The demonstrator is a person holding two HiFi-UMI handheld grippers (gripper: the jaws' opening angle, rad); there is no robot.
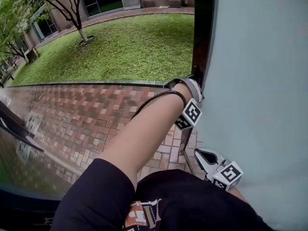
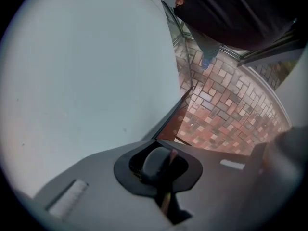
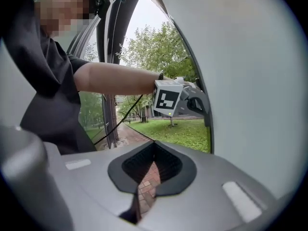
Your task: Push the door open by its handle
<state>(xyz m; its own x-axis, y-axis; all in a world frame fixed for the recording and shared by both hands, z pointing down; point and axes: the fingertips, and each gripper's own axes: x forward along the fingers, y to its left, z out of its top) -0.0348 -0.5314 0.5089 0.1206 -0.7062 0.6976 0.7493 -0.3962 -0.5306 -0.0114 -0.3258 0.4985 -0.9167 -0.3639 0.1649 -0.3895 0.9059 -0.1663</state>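
Observation:
The door (image 1: 260, 81) is a pale grey panel with a dark edge (image 1: 202, 32) and fills the right of the head view. My left gripper (image 1: 195, 83) is shut, and its tips rest against that dark edge at arm's length. No handle shows plainly there. In the left gripper view its jaws (image 2: 171, 158) are together, the door panel (image 2: 86, 71) is close on the left, and brick paving lies beyond. My right gripper (image 1: 199, 154) hangs lower, near the door's face, with jaws together and nothing in them. The right gripper view looks past its own jaws (image 3: 153, 146) at the left gripper (image 3: 197, 102) on the door's edge.
Outside lie wet red brick paving (image 1: 82, 119), a lawn (image 1: 130, 47), a tree (image 1: 72, 13) and buildings behind. A reflective glass panel (image 1: 19, 148) stands at the left. A black cable (image 1: 154, 97) runs along the outstretched forearm. A dark door frame (image 3: 108, 57) is behind the person.

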